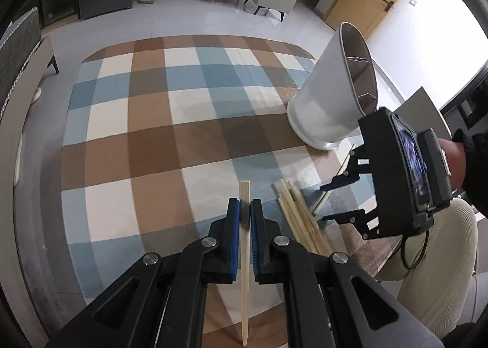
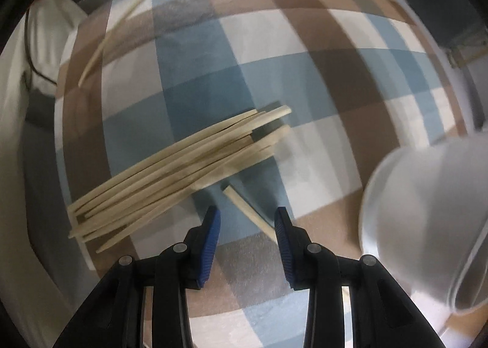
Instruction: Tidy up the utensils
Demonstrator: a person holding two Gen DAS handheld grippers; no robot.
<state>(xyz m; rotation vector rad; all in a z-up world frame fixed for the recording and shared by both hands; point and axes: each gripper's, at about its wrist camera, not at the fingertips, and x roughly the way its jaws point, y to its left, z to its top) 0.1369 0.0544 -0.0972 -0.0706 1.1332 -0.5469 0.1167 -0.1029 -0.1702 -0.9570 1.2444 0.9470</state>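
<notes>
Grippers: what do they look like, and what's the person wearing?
Both grippers, left and right, have black linkage arms with silver pivot pins and blue ribbed pads. The right carries a phone-like screen and a black cable. Dark sleeve, cream trousers.

The left gripper (image 1: 245,210) is pointing steeply downward, its blue-padded jaws pressing together on a thin wooden chopstick (image 1: 245,271) running lengthwise between them. The right gripper (image 2: 247,221) is pointing straight down, its jaws standing partly apart with nothing pressed between the pads. In the left wrist view, a hand (image 1: 454,164) (dark sleeve at the wrist) is gripping the right gripper's body from behind.
</notes>
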